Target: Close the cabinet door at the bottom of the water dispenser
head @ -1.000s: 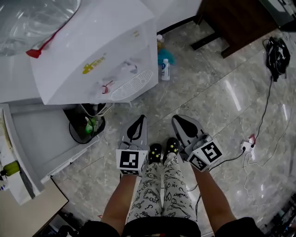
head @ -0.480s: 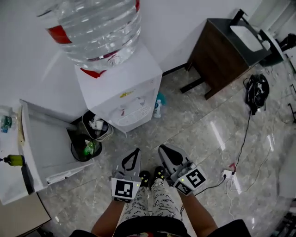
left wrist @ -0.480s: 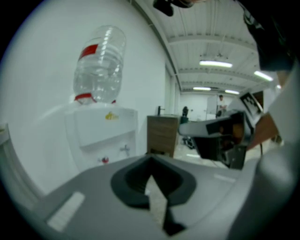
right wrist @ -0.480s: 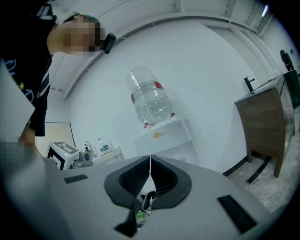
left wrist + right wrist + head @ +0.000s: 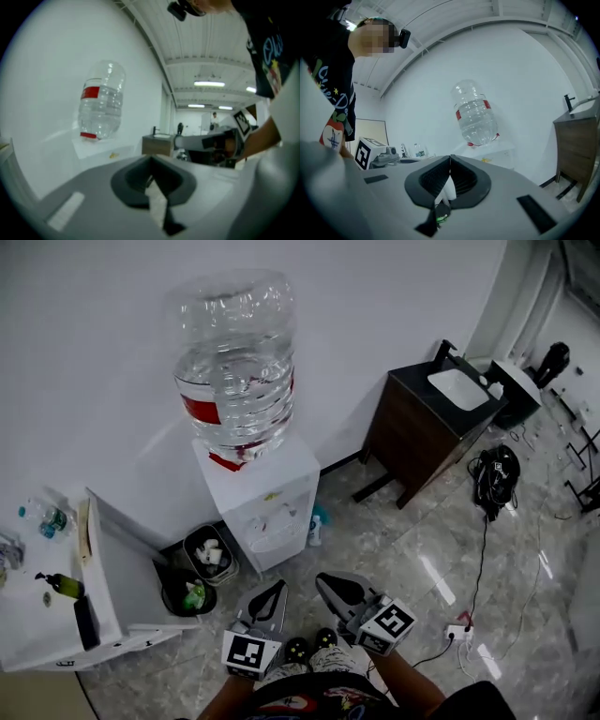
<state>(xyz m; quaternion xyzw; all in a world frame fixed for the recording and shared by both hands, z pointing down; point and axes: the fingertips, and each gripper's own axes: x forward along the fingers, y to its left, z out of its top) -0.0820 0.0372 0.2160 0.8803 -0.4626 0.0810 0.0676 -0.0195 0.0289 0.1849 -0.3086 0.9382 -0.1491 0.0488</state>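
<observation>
Currently both of your grippers sit low in the head view, side by side above your legs, near each other but not touching.

Left gripper (image 5: 277, 585): jaws clenched, tips meeting, nothing between them. The left gripper view shows the same closed tips on the left gripper (image 5: 151, 157).

Right gripper (image 5: 324, 578): jaws likewise clenched and empty. In its own view the tips of the right gripper (image 5: 450, 157) press together.

Water dispenser (image 5: 270, 505): white, upright against the white wall, ahead of both grippers and well apart from them. An inverted water bottle (image 5: 235, 362) with a red label stands on top. The cabinet door at its bottom is too small and seen from too steep an angle to tell whether it is shut or ajar.

Just left of the dispenser are a lined bin (image 5: 208, 554) and a black bin (image 5: 187, 594). At its right foot a small blue bottle (image 5: 314, 527) stands on the floor. Farther right is a dark wooden vanity (image 5: 422, 432). At far left a white worktop (image 5: 33, 624) carries a green bottle (image 5: 63, 586). A cable bundle (image 5: 495, 474) and a power strip (image 5: 457, 631) lie on the grey tiled floor.
</observation>
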